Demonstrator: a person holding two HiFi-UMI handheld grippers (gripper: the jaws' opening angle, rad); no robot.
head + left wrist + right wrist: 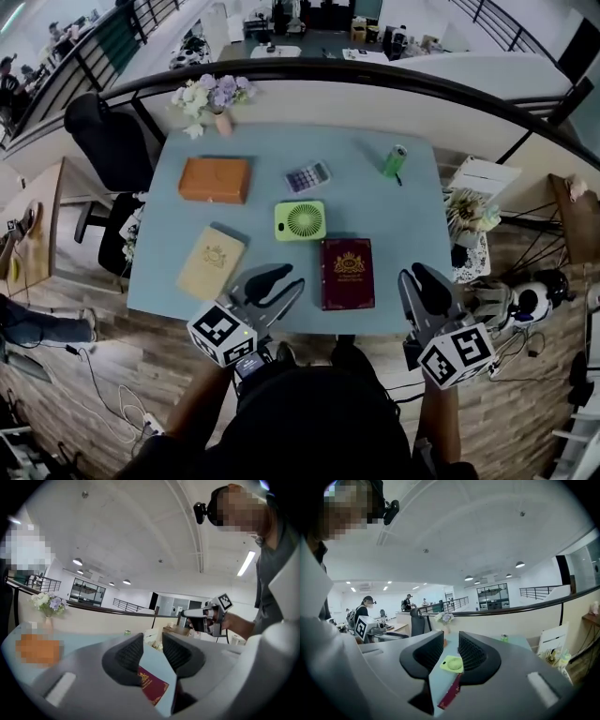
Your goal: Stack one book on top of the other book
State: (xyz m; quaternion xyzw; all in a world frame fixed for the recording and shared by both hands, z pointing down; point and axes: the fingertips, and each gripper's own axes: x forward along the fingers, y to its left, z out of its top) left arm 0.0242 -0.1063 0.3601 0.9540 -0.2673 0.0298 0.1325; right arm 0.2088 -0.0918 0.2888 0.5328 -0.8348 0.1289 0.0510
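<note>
At the left of the bench (375,211), a black chair (105,141) stands beside the left edge. A bunch of pale flowers (210,96) sits at the far edge near the far left corner. In front of the flowers, in the far left part, lies an orange-brown case (215,180). Whether it is a book I cannot tell.

Toward the near left corner a tan book (212,262) lies flat, turned a little askew and apart from everything else.

Just right of it the left hand-held gripper (289,278) hangs over the near edge, between the tan book and the maroon book. Its own view shows the jaws of the left hand-held gripper (152,639) spread with nothing between them. The maroon book (151,686) shows through the gap, lower down on the bench.

A calculator (307,175) lies beyond the middle of the bench. A green fan (300,220) lies at the middle, just past the far left corner of the maroon book (347,273). That book lies flat by the near edge, right of centre, with nothing on it.

A green bottle (395,160) is toward the far right corner.

The right hand-held gripper (414,274) is over the near right corner, beside the maroon book but apart from it. In its own view the right hand-held gripper (451,641) has its jaws parted and pinching nothing. The fan and the book's edge show beyond them.
</note>
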